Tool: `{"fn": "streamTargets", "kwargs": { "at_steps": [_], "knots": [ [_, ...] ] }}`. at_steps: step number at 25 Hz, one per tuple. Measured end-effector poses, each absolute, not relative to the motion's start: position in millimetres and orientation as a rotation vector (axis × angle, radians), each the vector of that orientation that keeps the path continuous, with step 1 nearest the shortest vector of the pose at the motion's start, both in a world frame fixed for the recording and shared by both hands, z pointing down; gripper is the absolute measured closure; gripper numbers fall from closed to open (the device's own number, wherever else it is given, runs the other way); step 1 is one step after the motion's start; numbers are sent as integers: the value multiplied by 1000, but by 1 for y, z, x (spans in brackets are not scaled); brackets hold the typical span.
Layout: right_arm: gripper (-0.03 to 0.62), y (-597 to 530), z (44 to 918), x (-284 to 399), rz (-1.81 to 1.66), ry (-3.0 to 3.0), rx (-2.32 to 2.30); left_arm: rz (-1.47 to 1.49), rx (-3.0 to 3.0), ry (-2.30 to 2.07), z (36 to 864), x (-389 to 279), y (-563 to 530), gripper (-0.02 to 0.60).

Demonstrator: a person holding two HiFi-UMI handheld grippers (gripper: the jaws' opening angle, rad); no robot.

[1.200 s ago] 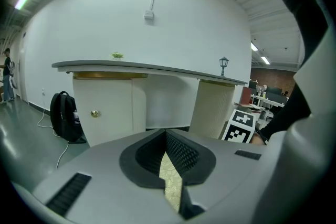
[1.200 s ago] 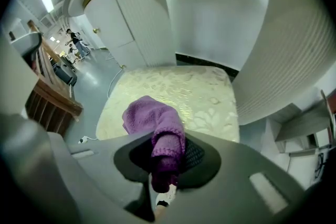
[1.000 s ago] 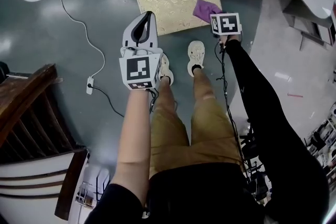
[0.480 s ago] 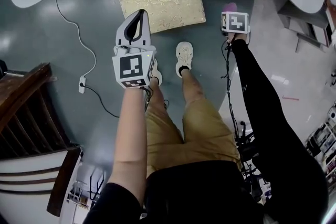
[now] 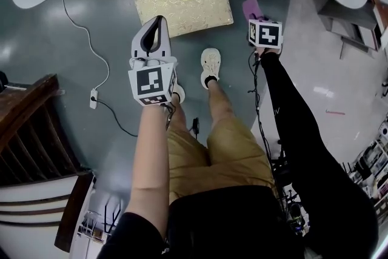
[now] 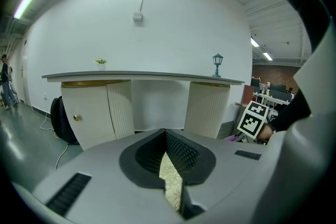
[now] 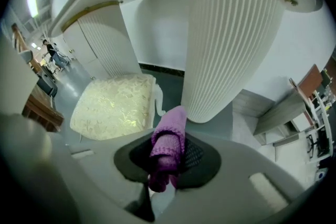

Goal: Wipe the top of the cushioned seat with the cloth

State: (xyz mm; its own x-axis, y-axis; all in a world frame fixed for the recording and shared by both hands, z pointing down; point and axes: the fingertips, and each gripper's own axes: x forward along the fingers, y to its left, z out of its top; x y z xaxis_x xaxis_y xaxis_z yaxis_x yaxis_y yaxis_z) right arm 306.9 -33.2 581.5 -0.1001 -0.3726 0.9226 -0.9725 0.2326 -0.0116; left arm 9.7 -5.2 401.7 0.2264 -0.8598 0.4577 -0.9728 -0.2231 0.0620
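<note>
The right gripper (image 7: 168,166) pinches the purple knitted cloth (image 7: 169,140), likely light and floppy, by a bunched fold whose end pokes past the tips, the gold-patterned cushioned seat (image 5: 182,0) lies ahead-left of that claw, and the left gripper (image 5: 158,21) hangs pressed together, empty

Head view: cloth (image 5: 250,6) mostly behind right gripper (image 5: 257,17). Left gripper view: seat (image 6: 170,177) only sliver between jaws, rest hidden.
</note>
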Motion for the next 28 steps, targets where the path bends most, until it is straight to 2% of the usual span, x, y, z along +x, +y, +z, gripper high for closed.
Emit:
{"fn": "streamTargets", "kwargs": {
  "at_steps": [10, 20, 24, 28],
  "knots": [
    [530, -2, 542, 126, 825, -2073, 1046, 517, 2088, -1798, 414, -61, 25, 574],
    [530, 88, 562, -83, 954, -2235, 532, 482, 2088, -1786, 422, -135, 69, 574],
    [530, 106, 609, -113, 878, -2187, 480, 538, 2075, -1782, 434, -154, 79, 574],
    [530, 97, 637, -93, 787, -2061, 555, 525, 2063, -1810, 434, -167, 78, 574]
  ]
}}
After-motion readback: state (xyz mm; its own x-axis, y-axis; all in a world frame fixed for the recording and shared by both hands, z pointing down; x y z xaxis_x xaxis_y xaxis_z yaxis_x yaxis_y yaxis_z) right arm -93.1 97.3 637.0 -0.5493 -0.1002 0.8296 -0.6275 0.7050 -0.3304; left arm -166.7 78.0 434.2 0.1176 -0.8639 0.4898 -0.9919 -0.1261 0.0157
